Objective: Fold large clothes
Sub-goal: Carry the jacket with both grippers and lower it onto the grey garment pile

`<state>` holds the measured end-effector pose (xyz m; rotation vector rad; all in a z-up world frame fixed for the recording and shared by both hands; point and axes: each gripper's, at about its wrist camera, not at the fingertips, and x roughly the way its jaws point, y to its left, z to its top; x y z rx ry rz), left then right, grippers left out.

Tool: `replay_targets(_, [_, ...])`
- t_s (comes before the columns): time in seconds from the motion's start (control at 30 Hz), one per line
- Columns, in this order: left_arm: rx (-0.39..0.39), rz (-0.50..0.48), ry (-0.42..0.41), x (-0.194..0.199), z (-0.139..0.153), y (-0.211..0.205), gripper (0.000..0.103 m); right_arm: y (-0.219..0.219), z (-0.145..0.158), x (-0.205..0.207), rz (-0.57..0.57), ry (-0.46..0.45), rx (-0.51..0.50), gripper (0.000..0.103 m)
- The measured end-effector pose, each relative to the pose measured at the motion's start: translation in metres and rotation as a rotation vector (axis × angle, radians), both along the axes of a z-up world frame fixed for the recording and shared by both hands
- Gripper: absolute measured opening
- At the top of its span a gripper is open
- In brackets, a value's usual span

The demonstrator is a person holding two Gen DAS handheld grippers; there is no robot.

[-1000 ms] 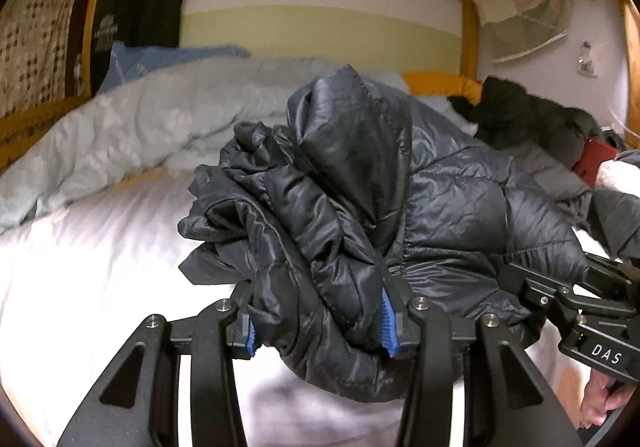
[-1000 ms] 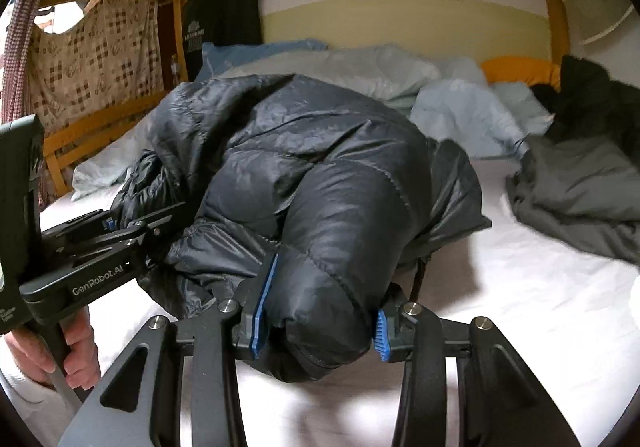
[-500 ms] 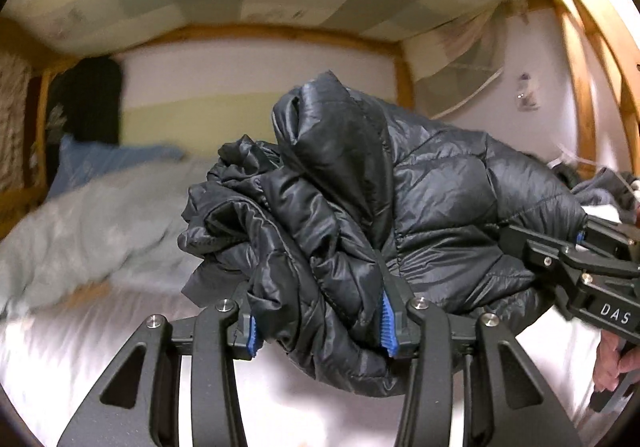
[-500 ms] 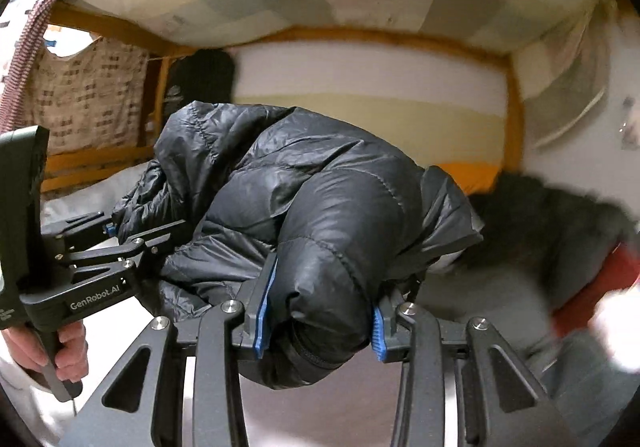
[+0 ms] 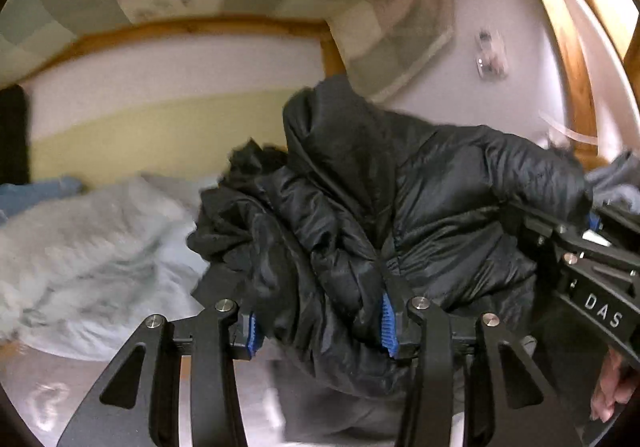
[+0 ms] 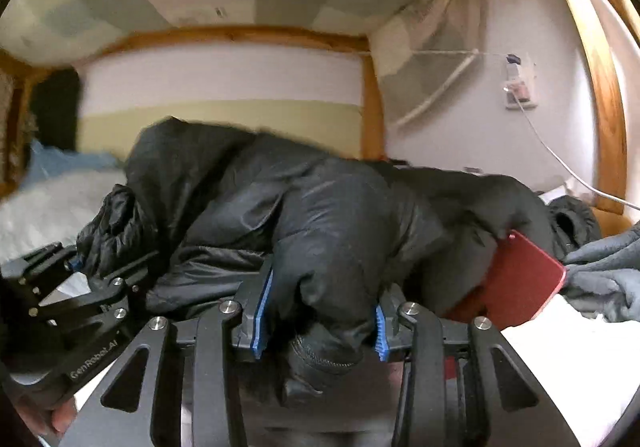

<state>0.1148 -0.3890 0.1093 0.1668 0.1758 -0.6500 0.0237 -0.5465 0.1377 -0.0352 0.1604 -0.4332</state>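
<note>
Already the black puffer jacket (image 5: 420,207) looks bundled into a thick, folded mass, carried in the air above the bed (image 5: 48,399) rather than lying on it. The left hand-held gripper (image 5: 316,331) has its blue pads clamped on a fat wad of one end, and the right hand-held gripper (image 6: 318,321) pinches the other end likewise, both partly closed around padding. What seems left is setting it down, perhaps near the red case (image 6: 516,283) and grey clothes (image 6: 604,271) to the right.
</note>
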Motion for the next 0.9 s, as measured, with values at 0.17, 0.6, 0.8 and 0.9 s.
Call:
replay_targets(0.17, [0.095, 0.031, 0.025, 0.020, -0.048, -0.039, 0.045, -0.032, -0.042, 0.025, -0.043, 0.053, 0.067, 0.044])
replay_targets(0.6, [-0.027, 0.137, -0.030, 0.005, -0.037, 0.031, 0.103, -0.065, -0.065, 0.023, 0.058, 0.063, 0.372, 0.092])
replay_targets(0.8, [-0.028, 0.122, -0.126, -0.040, -0.019, 0.073, 0.103, -0.032, -0.046, -0.011, 0.016, -0.008, 0.269, 0.103])
replay_targets(0.9, [-0.094, 0.132, -0.118, -0.058, -0.004, 0.103, 0.103, -0.011, -0.033, -0.035, 0.046, -0.044, 0.221, 0.103])
